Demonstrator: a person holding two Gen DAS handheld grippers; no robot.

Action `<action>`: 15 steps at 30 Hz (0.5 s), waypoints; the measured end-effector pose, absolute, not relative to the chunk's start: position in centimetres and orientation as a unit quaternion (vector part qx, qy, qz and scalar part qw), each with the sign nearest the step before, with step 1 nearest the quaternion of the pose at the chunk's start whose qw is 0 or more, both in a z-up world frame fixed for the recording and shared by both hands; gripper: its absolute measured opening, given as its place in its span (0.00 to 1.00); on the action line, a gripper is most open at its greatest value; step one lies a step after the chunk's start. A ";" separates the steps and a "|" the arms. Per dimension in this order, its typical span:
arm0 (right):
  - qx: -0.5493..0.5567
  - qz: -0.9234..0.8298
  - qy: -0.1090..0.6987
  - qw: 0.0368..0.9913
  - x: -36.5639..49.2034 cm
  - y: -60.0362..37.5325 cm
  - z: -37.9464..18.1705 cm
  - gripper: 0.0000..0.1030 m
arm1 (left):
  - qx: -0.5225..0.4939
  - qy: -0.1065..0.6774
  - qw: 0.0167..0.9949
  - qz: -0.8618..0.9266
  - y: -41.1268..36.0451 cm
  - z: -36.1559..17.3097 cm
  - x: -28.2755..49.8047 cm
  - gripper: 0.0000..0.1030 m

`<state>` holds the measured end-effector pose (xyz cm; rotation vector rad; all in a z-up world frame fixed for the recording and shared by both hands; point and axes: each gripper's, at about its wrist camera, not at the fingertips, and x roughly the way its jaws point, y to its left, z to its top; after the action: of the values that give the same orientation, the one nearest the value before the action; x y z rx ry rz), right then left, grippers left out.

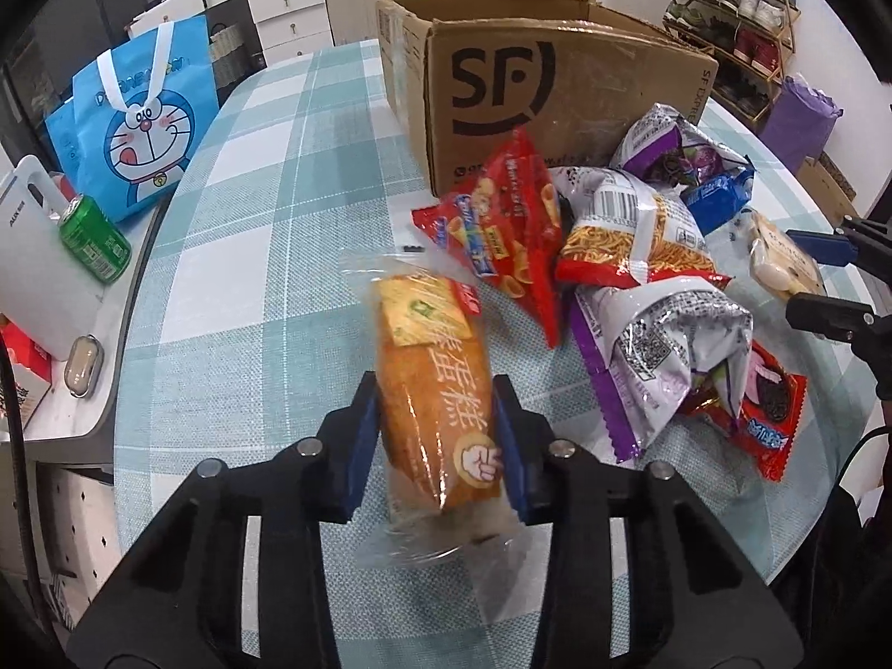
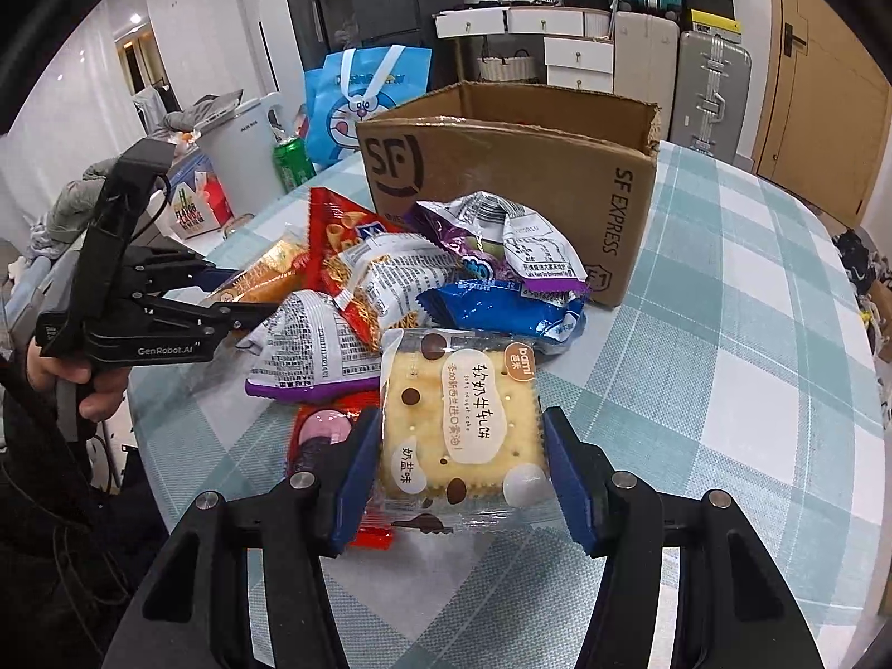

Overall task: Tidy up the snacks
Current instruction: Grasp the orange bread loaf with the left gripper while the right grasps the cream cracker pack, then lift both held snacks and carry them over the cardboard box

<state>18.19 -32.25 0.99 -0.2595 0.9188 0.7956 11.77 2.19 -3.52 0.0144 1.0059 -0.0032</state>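
1. Left gripper [image 1: 437, 435]: blue pads pressed against both long sides of an egg cake packet [image 1: 432, 384], closed on it near its lower half. Packet apparently lifted off the checked tablecloth [image 1: 267, 290], long axis running straight ahead along the fingers, clear wrapper end trailing back toward the camera.
2. Right gripper [image 2: 460, 463]: jaws spread wide around a square nougat cracker packet [image 2: 460, 423]; left pad touching or nearly touching the packet edge, right pad just beside the other edge. Firm clamp not confirmed, so grip impossible to call from this view. Packet lying flat at the near edge of the snack heap, partly over a red cookie packet [image 2: 326, 435].
3. Rest of the heap, just beyond both grippers toward the middle of the tabletop: red corn-cone chip bag [image 1: 504, 223], noodle snack bag [image 1: 635, 234], silver-and-purple bags [image 1: 669, 345], blue packet [image 1: 716, 195].
4. SF cardboard box [image 1: 529, 89]: open-topped, standing past the heap toward the far edge of the tabletop, touching the nearest bags.
5. Deciding relation: box ahead and slightly right of the left gripper, ahead of the right gripper beyond the heap. Left side holding its load securely, so likely first to carry forward and over the box rim; cake's long axis already pointing roughly boxward.
6. Off the table's left edge: Doraemon bag [image 1: 139, 122] and green can [image 1: 95, 242] on a side counter.
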 end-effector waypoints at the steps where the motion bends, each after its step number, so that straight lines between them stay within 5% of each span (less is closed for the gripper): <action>1: -0.122 0.373 0.429 0.813 18.1 -32.2 1.1 0.56 | 0.004 0.480 0.877 -0.002 2.4 -3.4 11.7 0.34; 15: -0.109 0.402 0.401 0.816 17.3 -32.6 2.5 0.56 | -0.018 0.430 0.902 -0.015 2.5 0.2 10.3 0.33</action>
<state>17.25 -32.58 2.49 -0.2315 0.8556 0.8570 10.27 2.47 0.17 -0.0369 0.8898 -0.0302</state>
